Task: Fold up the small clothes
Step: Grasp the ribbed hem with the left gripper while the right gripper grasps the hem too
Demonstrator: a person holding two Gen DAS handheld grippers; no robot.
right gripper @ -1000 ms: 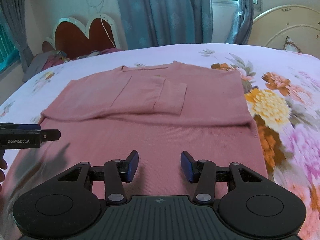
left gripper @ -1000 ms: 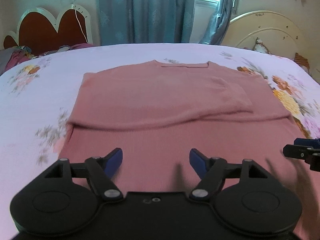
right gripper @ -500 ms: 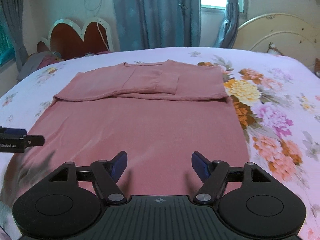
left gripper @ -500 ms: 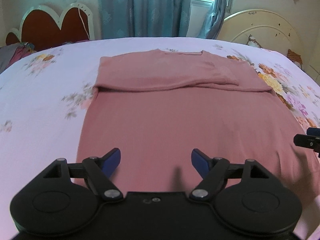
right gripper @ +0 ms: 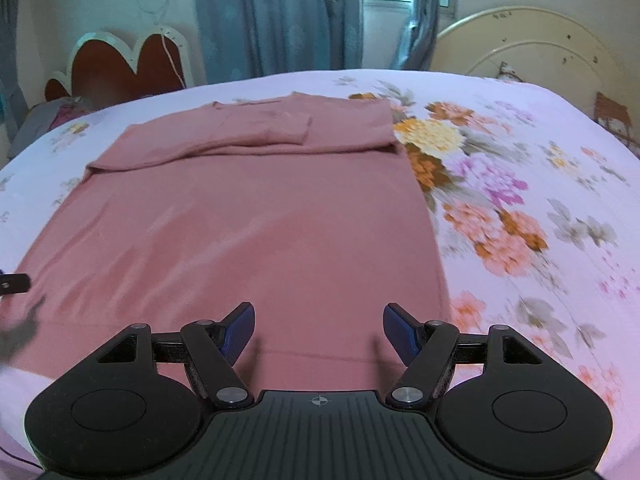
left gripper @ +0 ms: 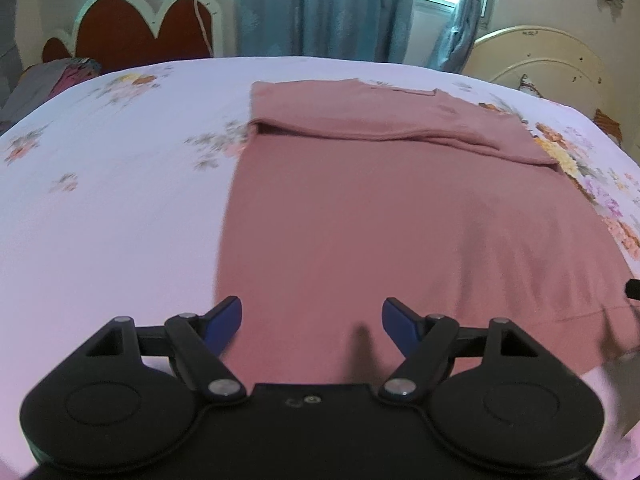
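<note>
Here, through the left wrist camera, we see our left gripper [left gripper: 312, 320] with its blue-padded fingers [left gripper: 224, 322] spread wide and nothing between them. It hangs above the near left corner of the pink sweater [left gripper: 400, 220], which lies flat on the bed [left gripper: 112, 200], its collar toward the far edge and its hem at the near edge. Both sleeves are folded across the chest, forming a band over the upper part of the garment. A black tip of our right gripper [left gripper: 633, 289] peeks in at the right border of this view, too little of it to judge.

Through the right wrist camera, our right gripper [right gripper: 319, 326] is likewise wide open and holds nothing, poised over the sweater's [right gripper: 248, 216] hem toward its near right corner. The hem line runs just ahead of the fingers [right gripper: 402, 330]. A sliver of our left gripper [right gripper: 14, 283] shows at the left border, beside the sweater's left side. The floral sheet of the bed [right gripper: 520, 200] spreads to the right, and blue curtains [right gripper: 276, 16] hang beyond the far edge.
</note>
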